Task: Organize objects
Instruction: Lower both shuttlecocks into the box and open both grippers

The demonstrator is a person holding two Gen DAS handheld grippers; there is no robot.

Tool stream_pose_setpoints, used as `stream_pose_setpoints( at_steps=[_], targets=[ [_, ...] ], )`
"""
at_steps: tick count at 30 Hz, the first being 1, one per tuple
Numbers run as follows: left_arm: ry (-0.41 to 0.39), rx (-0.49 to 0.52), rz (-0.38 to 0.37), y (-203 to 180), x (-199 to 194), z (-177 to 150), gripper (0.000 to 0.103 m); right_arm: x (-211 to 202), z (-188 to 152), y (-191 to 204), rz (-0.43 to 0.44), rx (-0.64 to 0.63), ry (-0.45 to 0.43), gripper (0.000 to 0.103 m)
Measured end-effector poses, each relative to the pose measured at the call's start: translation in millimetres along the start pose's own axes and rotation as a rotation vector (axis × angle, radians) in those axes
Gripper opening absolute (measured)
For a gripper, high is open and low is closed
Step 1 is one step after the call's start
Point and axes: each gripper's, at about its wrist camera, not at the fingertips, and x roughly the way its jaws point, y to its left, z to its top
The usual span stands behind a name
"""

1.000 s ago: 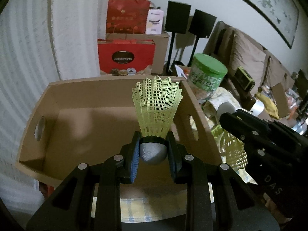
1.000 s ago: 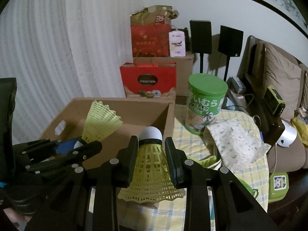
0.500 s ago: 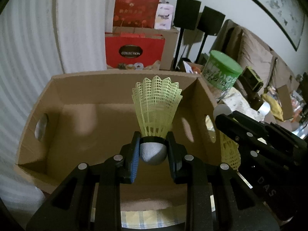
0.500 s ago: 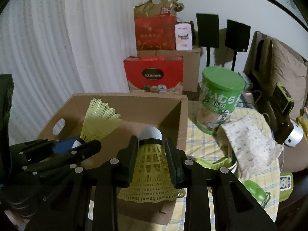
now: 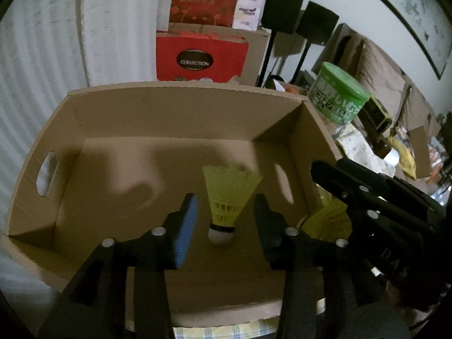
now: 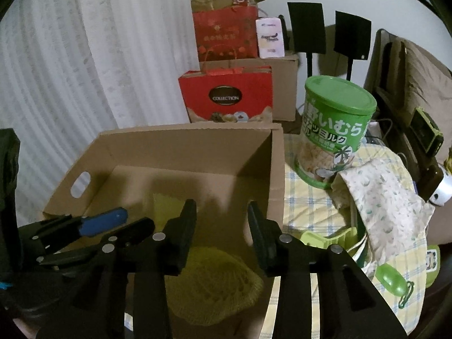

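A yellow shuttlecock (image 5: 227, 197) with a white cork drops cork-down inside the cardboard box (image 5: 169, 113), loose between the fingers of my left gripper (image 5: 226, 197), whose jaws are opening and no longer touch it. The second yellow shuttlecock (image 6: 214, 282) is a blur below my right gripper (image 6: 221, 204), skirt toward the camera, near the box's front right corner. That gripper's jaws are opening too, with nothing pressed between them. In the left wrist view the right gripper (image 5: 339, 175) hangs over the box's right wall above that shuttlecock (image 5: 327, 220). The left gripper (image 6: 135, 219) shows its blue pad.
The box (image 6: 183, 147) stands on a checked tablecloth (image 6: 305, 212). Right of it are a green-lidded can (image 6: 336, 130), a patterned cloth (image 6: 381, 192) and a green clip (image 6: 327, 237). Red gift bags (image 6: 226, 96) and a white curtain stand behind; a sofa is at right.
Both grippers sank toward the box and their jaws spread apart. Each shuttlecock left its grip and dropped into the box.
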Motion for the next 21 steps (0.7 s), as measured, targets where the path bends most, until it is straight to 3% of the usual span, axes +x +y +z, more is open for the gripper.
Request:
stream_pose_setpoints(
  at_steps=[2,7,12,19,21],
  targets=[
    [-0.014,-0.014,-0.003,3.4,-4.2,0.8,0.05,-1.5,1.3,-1.8,0.009,0.011,-0.009,0.045],
    [-0.025,-0.026,-0.007,5.5,-9.2,5.3,0.052,-7.8,4.3,-4.5,0.004,0.019,-0.022,0.047],
    [-0.048,-0.02,0.007,4.5,-16.4,5.1,0.065,-16.1,3.4,-5.0,-0.026,0.008,-0.033,0.053],
    [-0.061,-0.02,0.015,2.9,-25.7,3.0,0.068,-29.6,-0.2,-3.6,-0.077,-0.027,-0.053,0.067],
    [-0.061,-0.02,0.019,2.3,-26.9,1.9,0.074,-33.3,-2.7,-3.0,-0.105,-0.042,-0.055,0.073]
  ],
)
